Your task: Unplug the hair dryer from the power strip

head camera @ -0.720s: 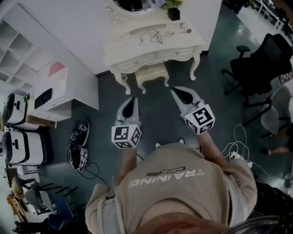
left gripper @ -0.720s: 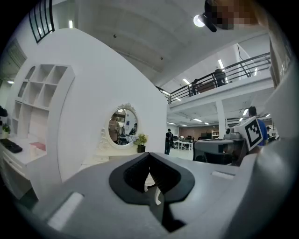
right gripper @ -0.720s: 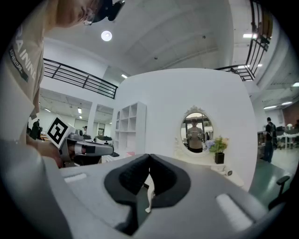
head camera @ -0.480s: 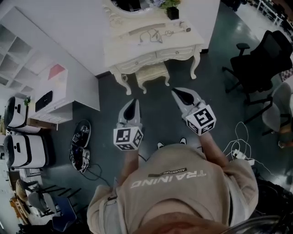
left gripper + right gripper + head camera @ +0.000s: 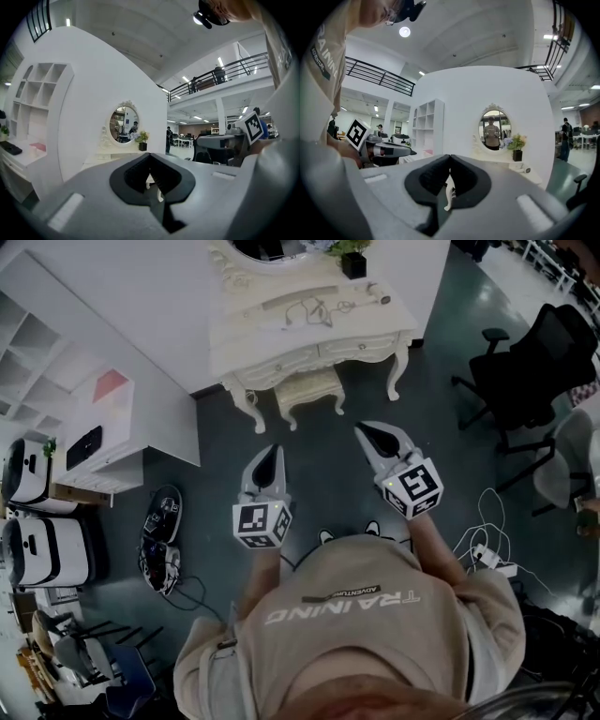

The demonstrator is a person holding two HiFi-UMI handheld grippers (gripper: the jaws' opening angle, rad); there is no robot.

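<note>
Holding left gripper (image 5: 270, 452) and right gripper (image 5: 366, 432) side by side above the floor, each with jaws pressed together on nothing, well apart from the hair dryer (image 5: 377, 296) lying at the right end of the table (image 5: 309, 343).

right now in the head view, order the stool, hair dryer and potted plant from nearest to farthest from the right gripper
From the right gripper:
1. stool, just ahead and slightly left, tucked under the dressing table.
2. hair dryer, on the right end of the tabletop.
3. potted plant, at the table's back edge, beyond the dryer.
</note>
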